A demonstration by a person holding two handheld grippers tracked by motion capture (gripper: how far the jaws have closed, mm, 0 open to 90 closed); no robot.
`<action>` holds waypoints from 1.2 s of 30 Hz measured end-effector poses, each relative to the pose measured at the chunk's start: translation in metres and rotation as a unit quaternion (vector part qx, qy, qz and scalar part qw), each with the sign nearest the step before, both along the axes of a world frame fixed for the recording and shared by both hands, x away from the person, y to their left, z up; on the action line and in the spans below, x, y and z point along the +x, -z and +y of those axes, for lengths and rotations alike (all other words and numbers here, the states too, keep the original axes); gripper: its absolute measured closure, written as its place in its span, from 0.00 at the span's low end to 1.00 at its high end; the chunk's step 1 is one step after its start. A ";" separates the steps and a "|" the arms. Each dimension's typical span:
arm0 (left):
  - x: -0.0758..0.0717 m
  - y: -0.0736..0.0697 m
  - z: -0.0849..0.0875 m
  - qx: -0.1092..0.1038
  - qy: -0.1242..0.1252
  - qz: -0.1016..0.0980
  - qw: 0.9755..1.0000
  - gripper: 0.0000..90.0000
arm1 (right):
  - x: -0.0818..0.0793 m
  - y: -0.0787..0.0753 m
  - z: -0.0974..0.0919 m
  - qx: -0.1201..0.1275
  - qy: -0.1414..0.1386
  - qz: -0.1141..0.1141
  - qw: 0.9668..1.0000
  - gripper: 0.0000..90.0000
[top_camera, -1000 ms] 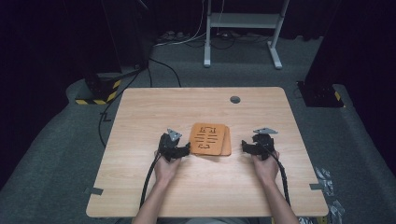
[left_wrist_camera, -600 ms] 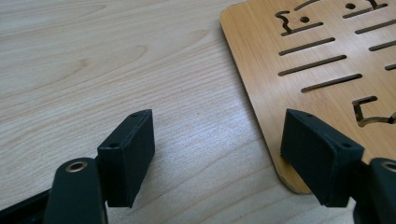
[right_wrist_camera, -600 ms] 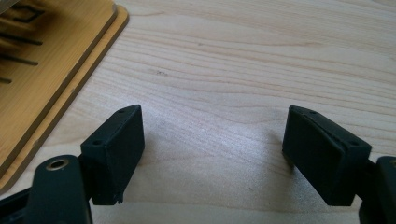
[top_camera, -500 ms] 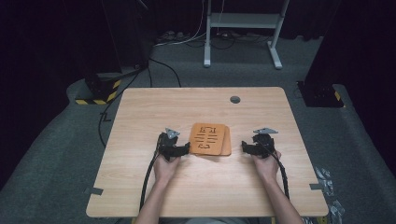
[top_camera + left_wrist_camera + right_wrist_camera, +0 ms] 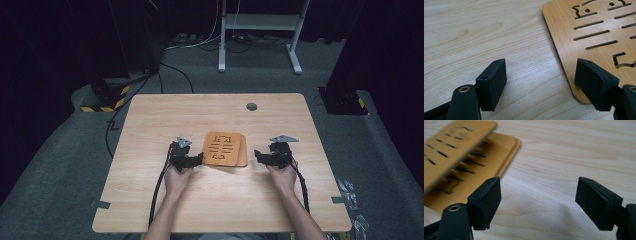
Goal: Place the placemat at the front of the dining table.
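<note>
My left gripper [image 5: 540, 82] is holding its jaws wide apart, one lying over the slotted wooden board's [image 5: 596, 32] rounded corner on the table [image 5: 486, 37].

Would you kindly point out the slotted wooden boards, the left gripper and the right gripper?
slotted wooden boards [image 5: 224, 148]: high view, slotted top face.
left gripper [image 5: 200, 159]: high view, between its fingertips.
right gripper [image 5: 257, 154]: high view, between its fingertips.

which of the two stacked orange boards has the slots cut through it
The top board has the slots cut through it. The bottom board peeks out only as a plain strip along its right edge, so whether it is slotted cannot be told here.
</note>
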State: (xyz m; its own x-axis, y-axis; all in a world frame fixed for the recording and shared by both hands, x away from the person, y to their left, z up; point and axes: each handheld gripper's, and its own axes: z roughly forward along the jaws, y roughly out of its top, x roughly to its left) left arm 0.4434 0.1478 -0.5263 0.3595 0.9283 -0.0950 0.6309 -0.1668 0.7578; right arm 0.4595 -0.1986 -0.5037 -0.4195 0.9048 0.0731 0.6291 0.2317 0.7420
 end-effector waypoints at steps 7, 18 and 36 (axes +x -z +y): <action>0.000 0.000 0.000 -0.001 -0.001 0.000 1.000 0.28 | 0.002 -0.015 0.022 0.029 -0.032 -0.005 0.999 0.24; 0.000 0.000 0.000 -0.001 -0.001 0.000 1.000 0.28 | 0.007 -0.013 0.044 0.053 -0.051 0.005 0.997 0.22; 0.000 0.000 0.001 0.003 0.003 -0.001 1.000 0.28 | 0.021 -0.009 0.071 0.072 -0.075 0.038 0.994 0.24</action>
